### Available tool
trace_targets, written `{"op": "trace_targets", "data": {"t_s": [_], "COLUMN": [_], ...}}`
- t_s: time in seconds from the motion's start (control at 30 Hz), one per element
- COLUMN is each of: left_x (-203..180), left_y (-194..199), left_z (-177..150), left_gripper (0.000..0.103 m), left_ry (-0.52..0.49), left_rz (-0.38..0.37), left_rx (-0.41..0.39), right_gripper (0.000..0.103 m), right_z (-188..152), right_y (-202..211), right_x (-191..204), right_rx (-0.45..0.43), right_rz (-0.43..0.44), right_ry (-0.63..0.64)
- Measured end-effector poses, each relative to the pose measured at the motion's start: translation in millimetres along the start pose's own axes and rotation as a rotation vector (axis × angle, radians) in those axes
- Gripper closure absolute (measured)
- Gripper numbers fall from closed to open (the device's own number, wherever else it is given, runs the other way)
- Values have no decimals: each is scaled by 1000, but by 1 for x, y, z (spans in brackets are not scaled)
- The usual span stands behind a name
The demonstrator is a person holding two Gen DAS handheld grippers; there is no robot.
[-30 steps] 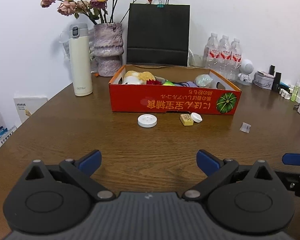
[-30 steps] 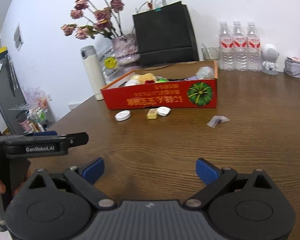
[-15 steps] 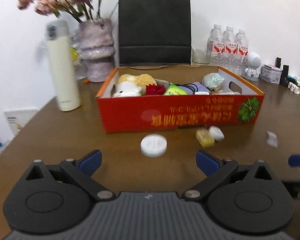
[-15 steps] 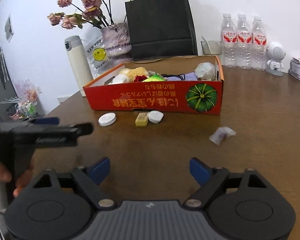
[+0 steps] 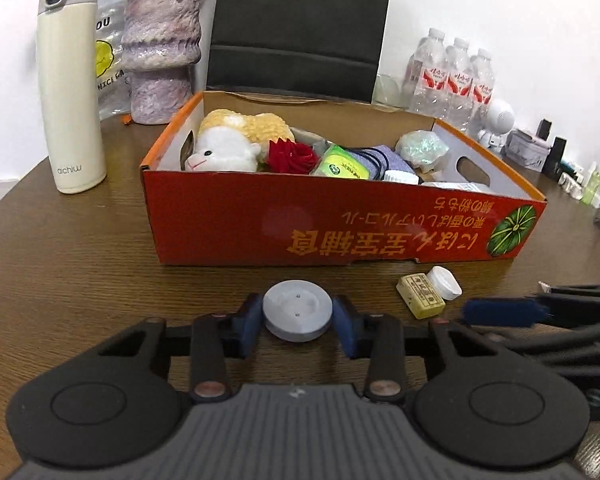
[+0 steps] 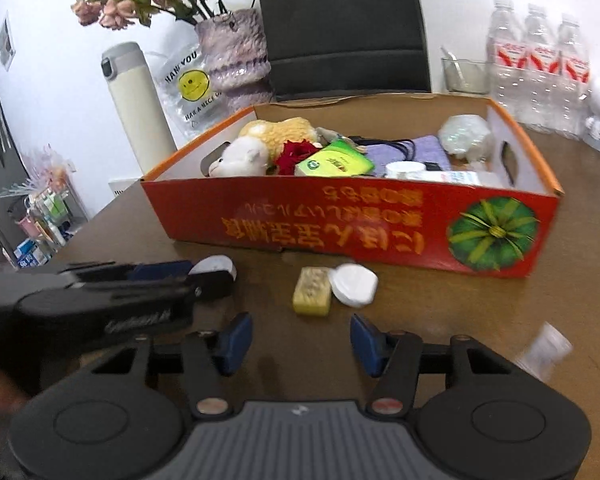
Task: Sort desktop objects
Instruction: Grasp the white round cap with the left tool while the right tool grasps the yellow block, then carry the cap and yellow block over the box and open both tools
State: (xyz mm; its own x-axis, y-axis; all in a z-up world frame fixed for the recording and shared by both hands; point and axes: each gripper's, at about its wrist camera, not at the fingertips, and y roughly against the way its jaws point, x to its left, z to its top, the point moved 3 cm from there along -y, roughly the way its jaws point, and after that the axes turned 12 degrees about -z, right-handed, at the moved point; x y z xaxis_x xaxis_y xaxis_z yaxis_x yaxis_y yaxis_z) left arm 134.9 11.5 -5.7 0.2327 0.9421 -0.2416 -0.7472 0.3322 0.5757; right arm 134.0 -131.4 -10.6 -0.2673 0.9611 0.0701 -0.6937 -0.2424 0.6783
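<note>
A red cardboard box (image 5: pixel 236 224) on the wooden table holds a plush sheep (image 5: pixel 224 152), a red rose, a green packet and other items; it also shows in the right wrist view (image 6: pixel 340 224). My left gripper (image 5: pixel 298 320) has closed on a white round disc (image 5: pixel 298 310) lying on the table before the box. A yellow block (image 5: pixel 420 300) and a white cap (image 5: pixel 444 282) lie to its right. My right gripper (image 6: pixel 298 342) is open and empty, just short of the yellow block (image 6: pixel 312 296) and white cap (image 6: pixel 354 284).
A cream thermos (image 5: pixel 70 80), a purple vase (image 5: pixel 162 48) and a black bag (image 5: pixel 300 28) stand behind the box. Water bottles (image 5: pixel 452 80) and small items stand at the right. A small clear wrapper (image 6: pixel 544 350) lies at the right.
Both grippers moved forward toward the box. My left gripper reached the white disc and closed its fingers on it. The right gripper came close to the yellow block and narrowed a little.
</note>
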Motion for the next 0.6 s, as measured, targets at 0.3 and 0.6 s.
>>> {"op": "trace_targets", "data": {"t_s": [0.3, 0.6], "left_x": [23, 22], "left_y": [17, 19], "left_z": [3, 4], "left_gripper": [63, 63], "left_ry": [52, 47], "left_rz": [-39, -105], "left_rx": [-31, -32], "right_gripper": [53, 84], "right_z": [10, 5], "right_y": [-22, -3], "right_x": [27, 33], "right_rx": [-46, -34], "right_rz": [-95, -80], "right_ry": [93, 104]}}
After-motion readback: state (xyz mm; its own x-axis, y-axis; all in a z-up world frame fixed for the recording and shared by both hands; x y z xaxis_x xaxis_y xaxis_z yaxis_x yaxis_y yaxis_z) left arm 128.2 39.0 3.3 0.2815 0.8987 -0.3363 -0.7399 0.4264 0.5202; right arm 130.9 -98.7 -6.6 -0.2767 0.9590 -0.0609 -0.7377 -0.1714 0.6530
